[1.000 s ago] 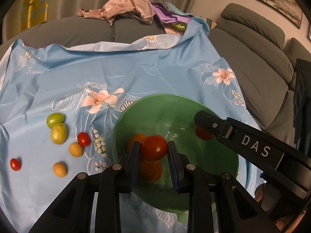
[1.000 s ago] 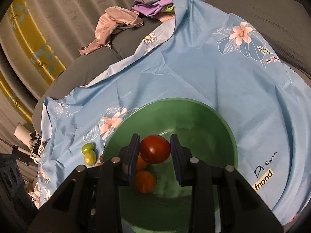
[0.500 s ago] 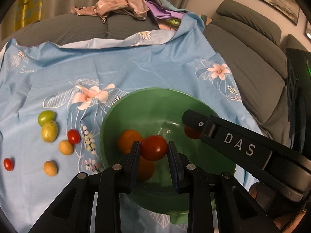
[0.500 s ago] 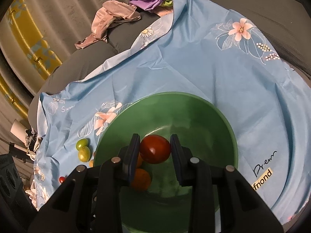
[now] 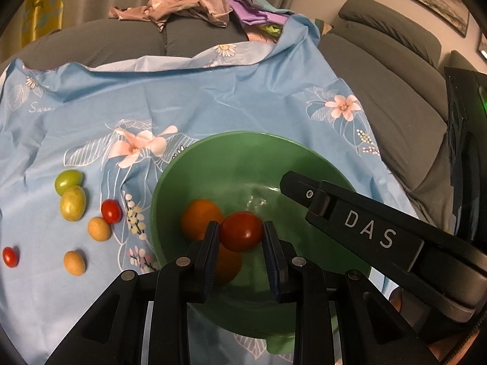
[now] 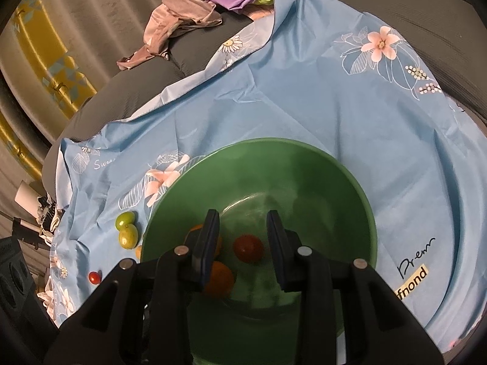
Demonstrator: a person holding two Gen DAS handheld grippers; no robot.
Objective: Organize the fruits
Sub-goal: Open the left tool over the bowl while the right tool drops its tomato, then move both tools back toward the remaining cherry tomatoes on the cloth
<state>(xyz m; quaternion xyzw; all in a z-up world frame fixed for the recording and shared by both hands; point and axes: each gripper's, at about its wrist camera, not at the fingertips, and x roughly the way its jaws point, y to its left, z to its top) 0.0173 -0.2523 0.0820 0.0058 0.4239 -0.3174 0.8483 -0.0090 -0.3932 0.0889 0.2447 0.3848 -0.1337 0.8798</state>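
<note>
Squarely above the green bowl point(image 5: 243, 135): left tool point(image 5: 241, 226) clamped nearly shut on a red tomato point(image 5: 242, 232), pads pressing both its flanks. Roundish fruit, no long axis worth aligning. Pointed steeply down and forward, so nothing beyond the pads but bowl floor, with two oranges point(image 5: 201, 217) just left of and beneath the held fruit in the left wrist view. Only a short fall between that tomato and the bowl, by the look of it. Probably enough to part the pads where held, perhaps nudged slightly right to miss the oranges.

Meanwhile, right tool point(image 6: 242, 214) hanging over the same bowl, jaws a little apart and gripping nothing. Second tomato point(image 6: 248, 248) lying on the bowl floor below and beyond the gap, seemingly clear of both pads, though hard to be sure through the fisheye. Seen from the left wrist, reaching in from the right with its tip over the bowl's far half, close beside the left tool but not touching.

Left outside, on the blue floral cloth point(image 5: 213, 97) to the left of the bowl: a green fruit point(image 5: 68, 180), a yellow-green fruit point(image 5: 73, 202) touching it, a small red tomato point(image 5: 111, 211), two yellow fruits point(image 5: 99, 228), and a stray red tomato point(image 5: 10, 256) farthest left. All on the left tool's side, well apart from the right tool, hence likelier pickings for the left hand once emptied.
</note>
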